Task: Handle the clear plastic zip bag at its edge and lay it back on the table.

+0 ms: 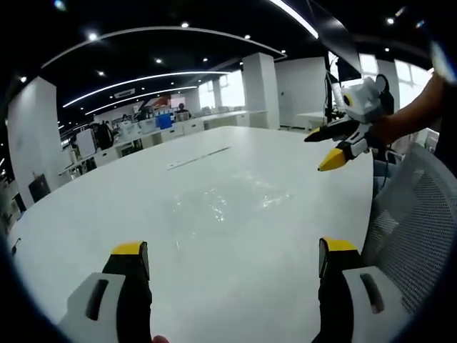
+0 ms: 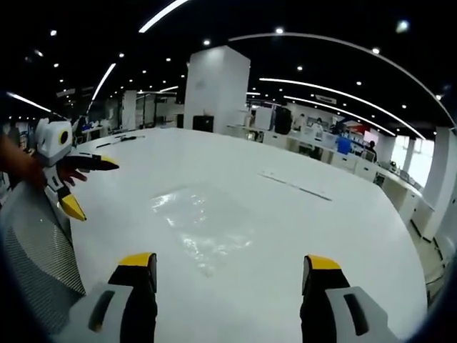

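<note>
The clear zip bag (image 1: 225,200) lies flat on the white surface (image 1: 107,207), both claws, left (image 1: 232,259) and right (image 2: 227,270), apart and empty above it; the edge grasp appears next.

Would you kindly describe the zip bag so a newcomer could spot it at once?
Start from the big white table. The clear plastic zip bag lies flat near its middle, ahead of both open grippers. Only its crinkled, glossy sheen separates it from the matte tabletop.
</note>
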### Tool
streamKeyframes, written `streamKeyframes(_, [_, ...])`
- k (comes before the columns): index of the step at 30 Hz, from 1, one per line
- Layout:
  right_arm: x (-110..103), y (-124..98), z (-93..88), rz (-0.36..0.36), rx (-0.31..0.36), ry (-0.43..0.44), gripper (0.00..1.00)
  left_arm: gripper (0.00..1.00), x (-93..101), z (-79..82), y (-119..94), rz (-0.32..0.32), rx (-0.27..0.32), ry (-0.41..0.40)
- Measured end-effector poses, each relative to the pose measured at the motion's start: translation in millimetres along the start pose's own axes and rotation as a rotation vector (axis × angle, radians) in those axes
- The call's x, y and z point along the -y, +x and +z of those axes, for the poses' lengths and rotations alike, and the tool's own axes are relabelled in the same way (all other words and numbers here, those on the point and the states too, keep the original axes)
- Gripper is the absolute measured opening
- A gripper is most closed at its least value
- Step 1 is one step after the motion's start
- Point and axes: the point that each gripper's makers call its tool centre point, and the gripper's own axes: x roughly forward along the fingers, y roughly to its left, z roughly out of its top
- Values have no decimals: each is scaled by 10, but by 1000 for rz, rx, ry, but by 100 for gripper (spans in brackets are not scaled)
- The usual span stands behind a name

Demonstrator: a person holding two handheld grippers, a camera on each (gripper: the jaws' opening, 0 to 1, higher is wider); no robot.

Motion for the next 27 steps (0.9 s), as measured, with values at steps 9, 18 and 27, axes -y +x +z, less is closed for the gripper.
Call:
streamKeyframes(9, [137,157,-35,19,-13,3,77,99,28,-5,9,-9,-1,10])
streamKeyframes(18, [267,350,-53,35,-20,11,71,99,25,7,-3,-3,-2,3])
streamKeyframes(27, [385,530,-85,42,-28,21,66,98,25,6,-8,-2,-6,5])
